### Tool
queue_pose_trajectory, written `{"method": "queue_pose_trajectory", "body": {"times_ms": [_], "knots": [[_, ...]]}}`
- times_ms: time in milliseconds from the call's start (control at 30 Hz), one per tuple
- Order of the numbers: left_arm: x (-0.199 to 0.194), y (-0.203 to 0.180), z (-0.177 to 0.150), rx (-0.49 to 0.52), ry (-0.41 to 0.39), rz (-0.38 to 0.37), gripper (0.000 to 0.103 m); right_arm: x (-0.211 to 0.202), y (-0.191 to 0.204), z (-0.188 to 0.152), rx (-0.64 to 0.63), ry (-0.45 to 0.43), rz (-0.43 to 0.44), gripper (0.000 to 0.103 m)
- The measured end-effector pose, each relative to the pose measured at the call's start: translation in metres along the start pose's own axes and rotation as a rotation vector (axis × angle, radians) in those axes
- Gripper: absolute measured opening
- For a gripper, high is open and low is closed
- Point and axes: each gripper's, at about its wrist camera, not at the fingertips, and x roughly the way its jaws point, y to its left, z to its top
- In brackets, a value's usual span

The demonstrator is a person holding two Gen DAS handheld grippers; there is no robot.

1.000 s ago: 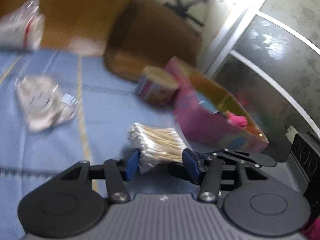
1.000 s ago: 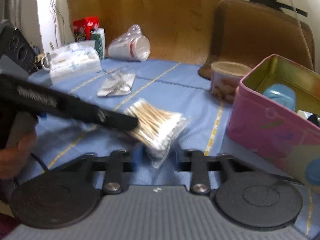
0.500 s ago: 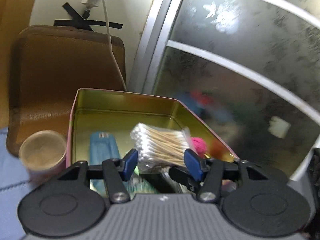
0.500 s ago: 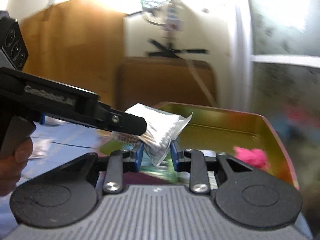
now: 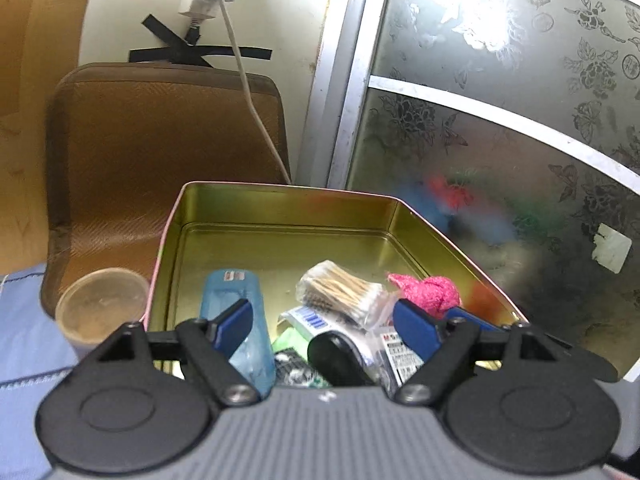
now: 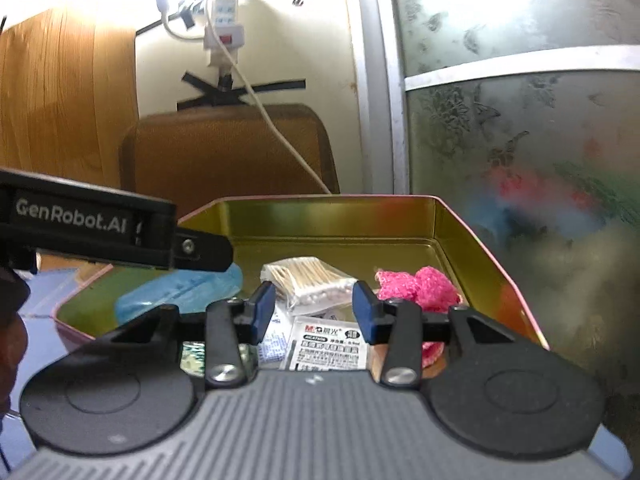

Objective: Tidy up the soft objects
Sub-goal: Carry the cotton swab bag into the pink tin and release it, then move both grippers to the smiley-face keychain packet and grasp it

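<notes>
The swabs (image 5: 340, 292) lie in the tin (image 5: 280, 204), at 12 o'clock from my left gripper (image 5: 322, 322) and right gripper (image 6: 314, 308). Both sets of jaws gape, holding nothing. I judge this drop done; next I should back out and seek another soft item on the table.

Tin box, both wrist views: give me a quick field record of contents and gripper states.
container: tin box, pink outside, gold inside, lid off
cotton swab pack: lying inside the tin box, free of both grippers
pink knit piece: inside, right of the swabs
blue plastic case: inside, left side
left gripper: open, above the box, holding nothing
right gripper: open, holding nothing
outside the box: lidded cup at its left, on blue cloth
</notes>
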Motion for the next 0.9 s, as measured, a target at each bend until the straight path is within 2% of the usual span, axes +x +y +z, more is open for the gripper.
{"method": "queue_pose_trajectory", "body": {"times_ms": [233, 433, 533, 700, 833, 900], "knots": [[-0.042, 0.014, -0.018, -0.041, 0.014, 0.064, 0.08, -0.015, -0.002, 0.003, 0.08, -0.003, 0.053, 0.046], [-0.096, 0.059, -0.052, -0.121, -0.009, 0.085, 0.08, -0.03, 0.016, 0.003, 0.107, -0.02, 0.116, 0.045], [-0.125, 0.091, -0.081, -0.169, -0.014, 0.127, 0.08, -0.035, 0.036, 0.002, 0.08, -0.017, 0.18, 0.045], [-0.176, 0.165, -0.128, -0.339, -0.039, 0.278, 0.077, -0.037, 0.088, -0.006, -0.034, 0.059, 0.358, 0.045], [-0.208, 0.22, -0.151, -0.454, -0.087, 0.494, 0.077, -0.02, 0.143, -0.014, -0.12, 0.194, 0.544, 0.045], [-0.217, 0.239, -0.158, -0.499, -0.116, 0.564, 0.076, -0.008, 0.176, -0.017, -0.175, 0.242, 0.605, 0.046]]}}
